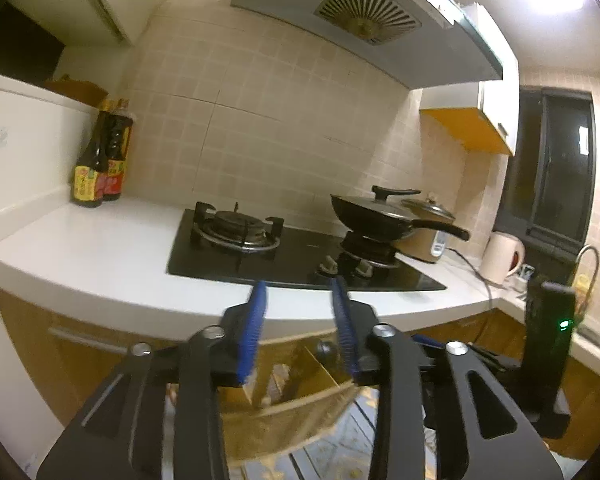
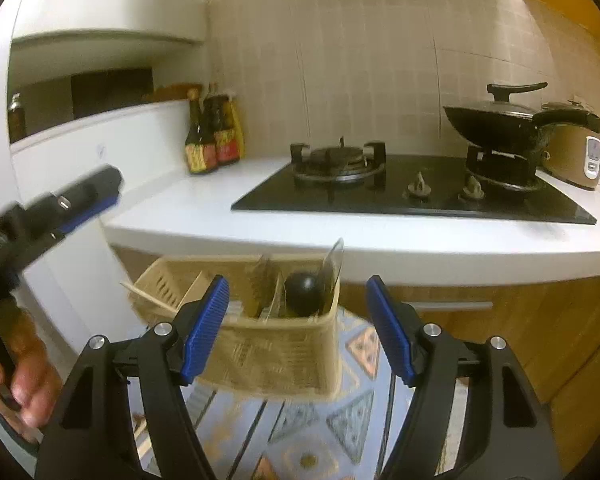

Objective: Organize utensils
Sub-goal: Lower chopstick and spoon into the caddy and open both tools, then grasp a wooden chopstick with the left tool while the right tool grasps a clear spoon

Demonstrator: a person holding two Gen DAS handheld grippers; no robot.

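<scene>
- Your right gripper [image 2: 298,332] sits nearest, its blue-padded jaws spread wide apart with nothing pressed between them.
- Your left gripper [image 1: 300,332] is also apart, though less widely, and clamps nothing.
- In the right wrist view your left hand [image 2: 24,376] shows at the lower left edge, wrapped round its handle.
- Just past both sets of fingers is a beige utensil basket [image 2: 276,352], seen blurred below the counter's front edge, over a patterned floor.
- Its dividers hold utensils: a black round-ended tool [image 2: 302,294], a clear blade-like piece [image 2: 334,264] leaning upright, and pale sticks [image 2: 148,298] poking out at its left end.
- Beyond, the white counter [image 2: 204,200] carries a black gas hob [image 2: 412,196].
- A lidded black wok [image 2: 496,120] sits on the right burner.
- Dark sauce bottles [image 2: 212,140] stand at the counter's back left corner.
</scene>
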